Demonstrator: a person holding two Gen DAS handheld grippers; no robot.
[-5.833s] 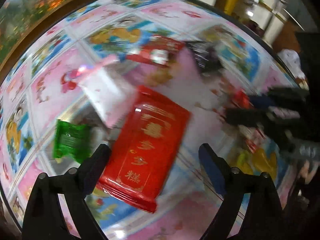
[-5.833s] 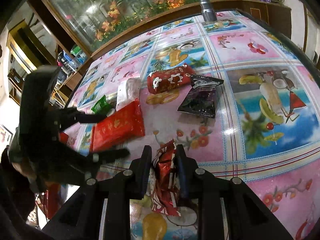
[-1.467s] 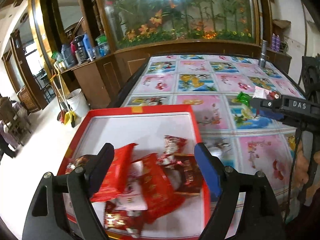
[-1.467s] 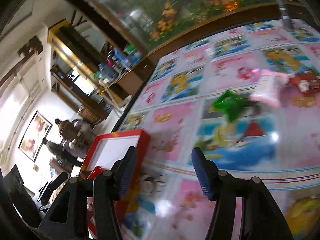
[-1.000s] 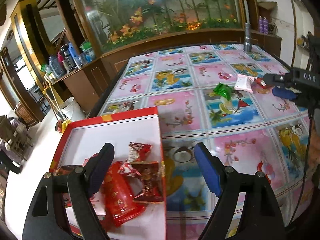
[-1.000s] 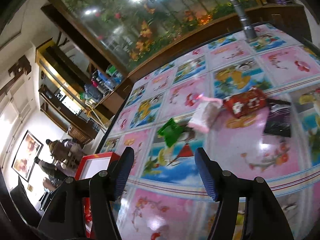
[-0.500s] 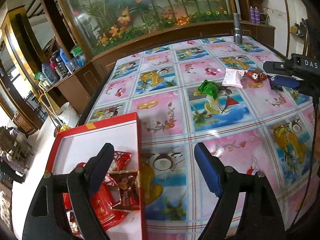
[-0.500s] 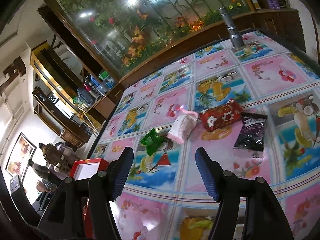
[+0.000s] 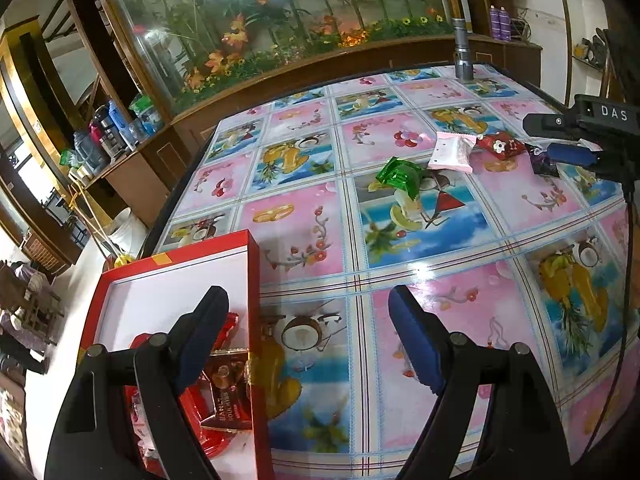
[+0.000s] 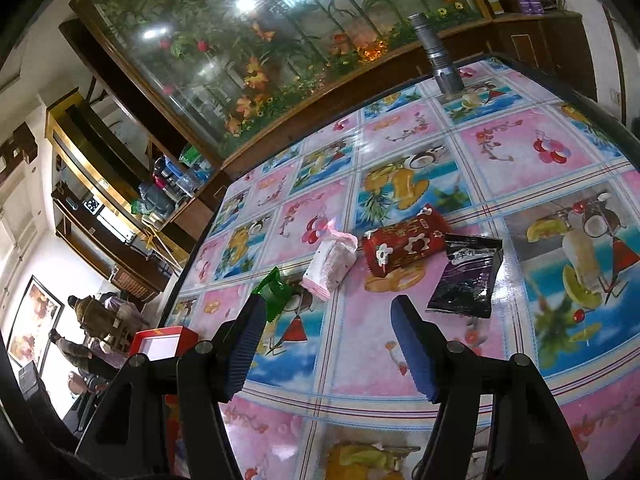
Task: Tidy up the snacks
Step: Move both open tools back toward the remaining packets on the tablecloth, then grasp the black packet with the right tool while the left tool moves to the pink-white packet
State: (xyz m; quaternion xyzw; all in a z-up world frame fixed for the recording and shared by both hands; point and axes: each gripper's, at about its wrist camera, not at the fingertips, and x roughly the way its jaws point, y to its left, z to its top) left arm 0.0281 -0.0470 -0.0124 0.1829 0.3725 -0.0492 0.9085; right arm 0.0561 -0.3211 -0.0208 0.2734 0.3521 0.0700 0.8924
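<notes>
Left wrist view, read from its left edge: the red box (image 9: 252,304) sits in the lower left with several red and brown wrapped snacks (image 9: 224,380) already lying inside it at its near end. The left gripper (image 9: 308,336) stands wide with nothing between its jaws, one finger over the box and the other over the bare patterned tablecloth (image 9: 400,240). Further right and higher in that frame lie the loose snacks: a green packet (image 9: 398,172), then a pink-and-white packet (image 9: 452,152), a red flowered packet (image 9: 500,146) and a dark packet (image 9: 542,164). The right gripper (image 9: 572,140) shows at the right edge, close above the dark and red packets.

Right wrist view, left to right: the right gripper (image 10: 328,344) is also wide and empty. The green packet (image 10: 276,292) lies just past its left fingertip, and the pink-and-white packet (image 10: 332,264) is above the gap, its long axis running up and slightly right in the frame. The red flowered packet (image 10: 404,244) is above and a little right, its long axis running upward to the right, and the dark packet (image 10: 466,280) lies just beyond the right fingertip.

All four loose packets lie ahead of the right gripper and well apart from the left one, so the right hand looks the likelier to reach next, probably straight ahead.
</notes>
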